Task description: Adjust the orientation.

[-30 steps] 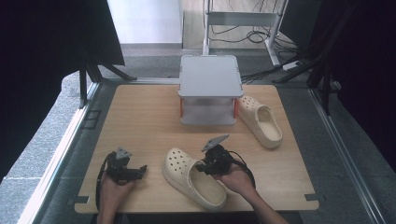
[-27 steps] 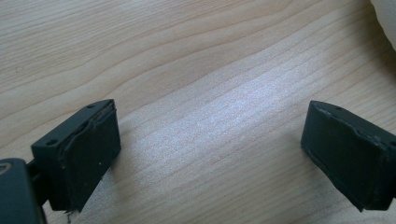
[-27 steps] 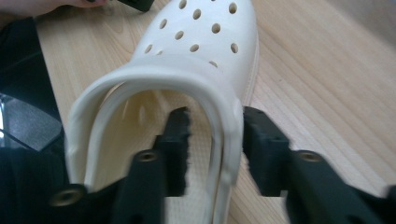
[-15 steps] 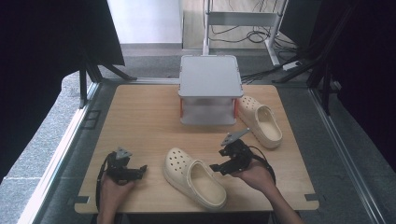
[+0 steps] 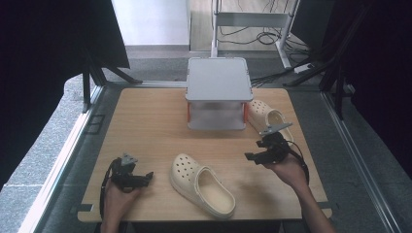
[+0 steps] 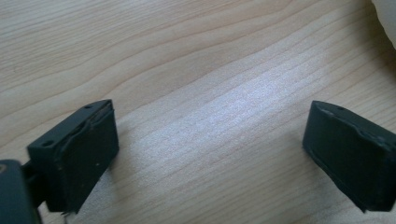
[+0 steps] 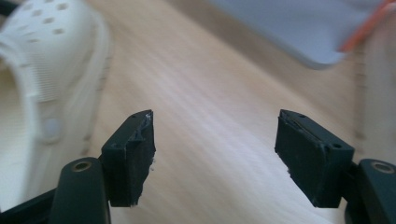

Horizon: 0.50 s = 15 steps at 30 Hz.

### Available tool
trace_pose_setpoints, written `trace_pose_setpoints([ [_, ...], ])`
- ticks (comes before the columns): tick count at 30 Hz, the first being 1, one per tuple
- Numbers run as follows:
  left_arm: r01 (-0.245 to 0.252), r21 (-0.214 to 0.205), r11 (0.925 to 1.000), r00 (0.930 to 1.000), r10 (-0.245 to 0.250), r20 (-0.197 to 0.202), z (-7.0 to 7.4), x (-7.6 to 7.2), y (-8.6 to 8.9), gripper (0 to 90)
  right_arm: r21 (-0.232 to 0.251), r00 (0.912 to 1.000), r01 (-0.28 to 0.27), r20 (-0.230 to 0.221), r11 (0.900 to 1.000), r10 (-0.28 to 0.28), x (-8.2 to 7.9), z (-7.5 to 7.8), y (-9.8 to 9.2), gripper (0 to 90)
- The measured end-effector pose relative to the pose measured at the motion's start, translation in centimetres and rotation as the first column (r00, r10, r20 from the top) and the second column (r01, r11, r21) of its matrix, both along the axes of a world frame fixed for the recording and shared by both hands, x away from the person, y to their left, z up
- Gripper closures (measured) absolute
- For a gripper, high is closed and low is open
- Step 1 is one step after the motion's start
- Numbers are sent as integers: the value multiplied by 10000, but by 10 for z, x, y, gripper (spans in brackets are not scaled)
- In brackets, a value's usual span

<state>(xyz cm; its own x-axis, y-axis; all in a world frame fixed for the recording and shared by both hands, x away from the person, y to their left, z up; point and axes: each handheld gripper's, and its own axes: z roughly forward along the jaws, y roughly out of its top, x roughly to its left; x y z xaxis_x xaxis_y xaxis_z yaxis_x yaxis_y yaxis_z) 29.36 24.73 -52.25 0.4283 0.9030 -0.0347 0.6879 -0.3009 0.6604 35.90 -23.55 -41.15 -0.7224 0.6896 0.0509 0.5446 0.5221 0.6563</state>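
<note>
I see a light wooden table (image 5: 145, 121) carrying a grey box (image 5: 218, 92) with orange clips at its far middle. One cream clog (image 5: 201, 184) lies near the front edge, toe pointing away, and a second clog (image 5: 265, 114) lies just right of the box.

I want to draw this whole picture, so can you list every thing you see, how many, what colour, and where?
clogs: 2, cream; near clog lies at the table's front middle, far clog right of the shelf
small shelf stand: 1, grey with orange posts, back middle of table
table: 1, light wood, centre
metal frame: 1, grey, on the floor behind the table
cables: several, black, floor at back
left gripper: 1, black, front left, jaws open over bare wood
right gripper: 1, black, right side near far clog, jaws open, empty
hands: 2, left hand, right hand
</note>
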Motion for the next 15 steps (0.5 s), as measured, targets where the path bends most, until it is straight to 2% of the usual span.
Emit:
trace_pose_setpoints([
  [5, 33, 81, 10000, 10000, -33, -32, 0, 1, -1, 0, 110, 9979, 633, 100, 9979, -634, 14, 5, -19, 275],
  [10, 7, 62, 10000, 10000, -6, -43, 0, 0, -1, 0, 211, 9919, 1260, 152, 9918, -1263, 34, 8, -35, 263],
  [12, 7, 61, 10000, 10000, -7, -44, 0, 0, -1, 0, 176, 9898, 1411, 170, 9898, -1414, 40, 8, -37, 269],
  [13, 6, 61, 10000, 10000, -6, -44, 0, 0, -1, 0, -43, 9849, 1704, 314, 9854, -1702, 49, 9, -40, 299],
  [15, 6, 60, 10000, 10000, -6, -44, 0, 0, -1, 0, -170, 9809, 1912, 388, 9814, -1904, 58, 8, -42, 327],
])
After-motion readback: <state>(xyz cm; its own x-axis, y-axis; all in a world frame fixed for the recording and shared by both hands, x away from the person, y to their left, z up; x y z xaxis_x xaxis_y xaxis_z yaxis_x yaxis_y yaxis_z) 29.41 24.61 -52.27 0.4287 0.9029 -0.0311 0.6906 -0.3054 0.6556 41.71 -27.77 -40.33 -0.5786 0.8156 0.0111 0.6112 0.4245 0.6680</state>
